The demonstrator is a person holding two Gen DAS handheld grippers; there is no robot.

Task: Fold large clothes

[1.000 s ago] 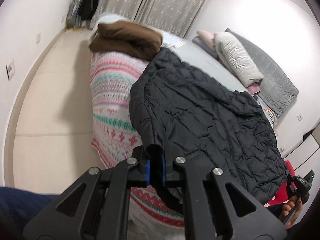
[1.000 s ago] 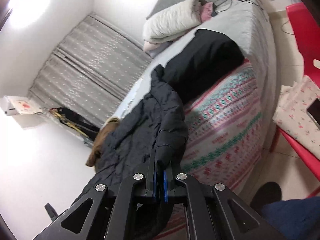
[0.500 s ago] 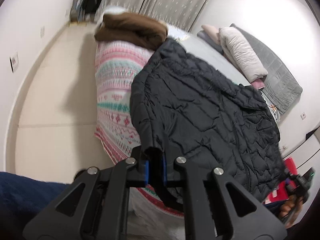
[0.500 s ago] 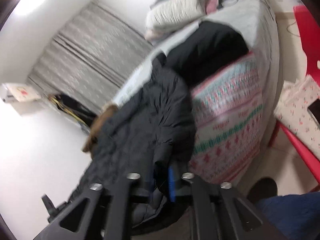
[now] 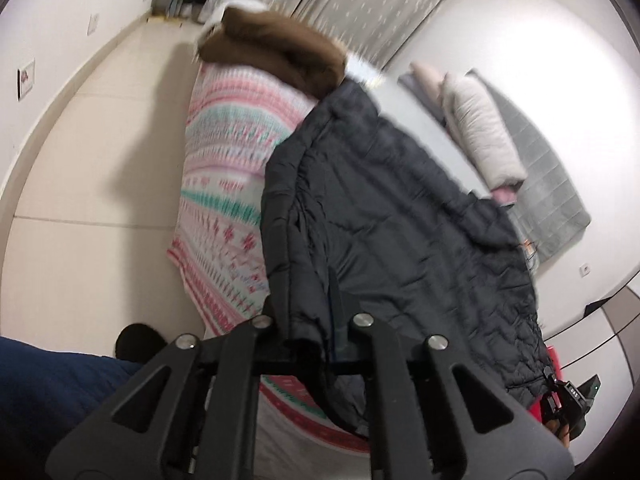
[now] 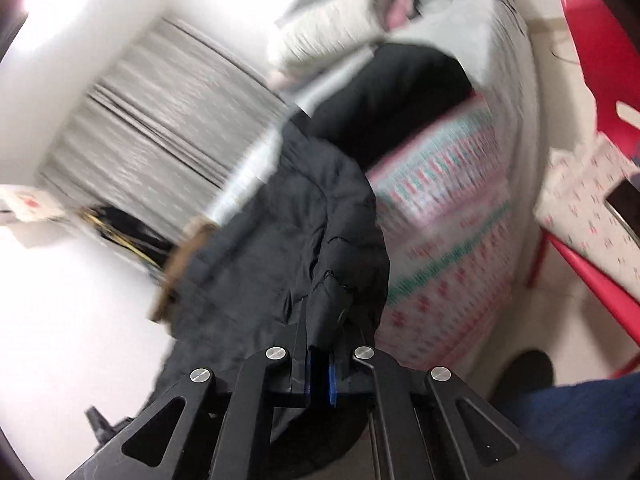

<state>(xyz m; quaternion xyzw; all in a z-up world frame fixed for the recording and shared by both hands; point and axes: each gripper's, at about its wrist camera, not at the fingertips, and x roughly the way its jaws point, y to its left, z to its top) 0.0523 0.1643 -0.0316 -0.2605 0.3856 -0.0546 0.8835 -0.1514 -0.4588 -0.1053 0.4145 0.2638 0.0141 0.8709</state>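
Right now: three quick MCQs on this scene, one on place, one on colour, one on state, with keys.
1. Where does the brown garment lie?
A. far end of the bed
B. floor
C. red chair

2. What colour is the jacket?
A. white
B. black
C. green

3. What is the state of the right gripper?
A. wide open and empty
B. shut on the jacket
C. shut on a pillow

Key: 1 A, it sits on the patterned blanket near the curtains. 2 B, the quilted fabric is black in both views. 3 B, black cloth is pinched between its fingers.
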